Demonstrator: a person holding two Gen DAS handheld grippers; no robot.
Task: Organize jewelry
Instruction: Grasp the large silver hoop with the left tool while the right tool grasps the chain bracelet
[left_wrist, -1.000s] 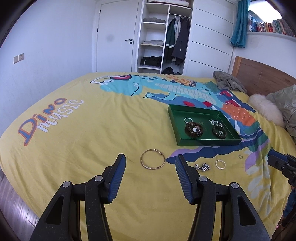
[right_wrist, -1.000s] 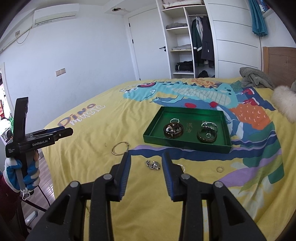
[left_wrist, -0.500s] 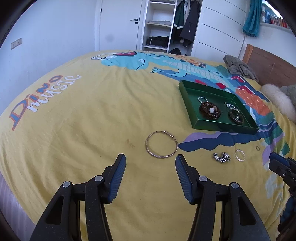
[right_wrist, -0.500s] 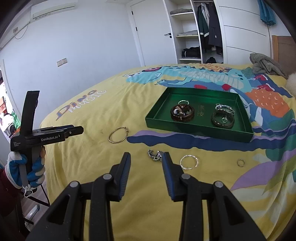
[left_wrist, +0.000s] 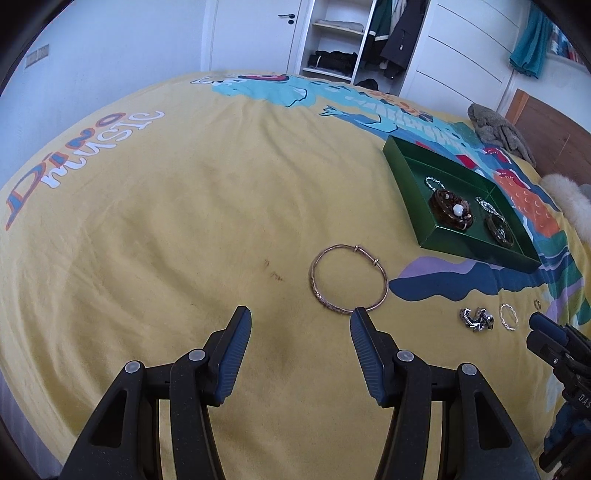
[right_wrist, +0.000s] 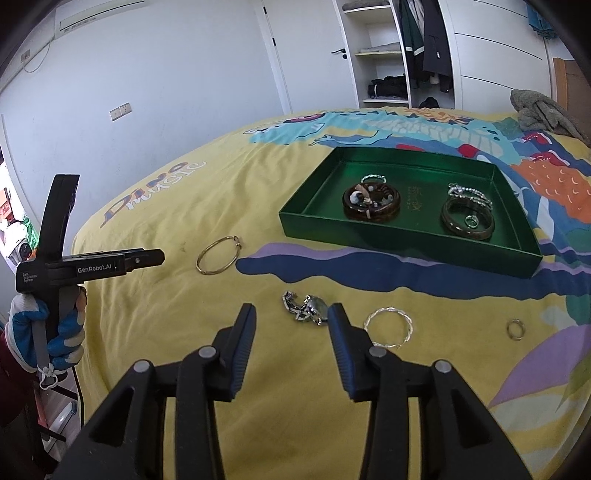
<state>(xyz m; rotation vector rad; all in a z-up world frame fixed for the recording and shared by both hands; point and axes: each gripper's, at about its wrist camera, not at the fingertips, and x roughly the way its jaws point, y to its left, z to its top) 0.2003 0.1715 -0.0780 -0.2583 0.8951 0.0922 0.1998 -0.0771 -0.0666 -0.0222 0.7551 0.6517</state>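
A thin gold bangle (left_wrist: 349, 280) lies on the yellow bedspread just beyond my left gripper (left_wrist: 301, 319), which stands open and empty above the cloth. The bangle (right_wrist: 218, 255) also shows in the right wrist view. My right gripper (right_wrist: 291, 315) hovers just short of a silver chain watch (right_wrist: 306, 308); its jaws are opening, with nothing pressed between them. A twisted silver bracelet (right_wrist: 388, 327) and a small ring (right_wrist: 515, 328) lie to the watch's right. The green tray (right_wrist: 399, 245) holds dark bangles and silver pieces.
The bed fills both views; a headboard, a grey garment (left_wrist: 498, 129) and a fluffy pillow (left_wrist: 569, 201) are at the far right. An open wardrobe and a door stand behind. A gloved hand (right_wrist: 48, 325) holds the left gripper at the bed's left edge.
Both grippers have come down and closer to the bedspread. The bangle and the watch now look larger and nearer. The right jaws stand wider apart than before.
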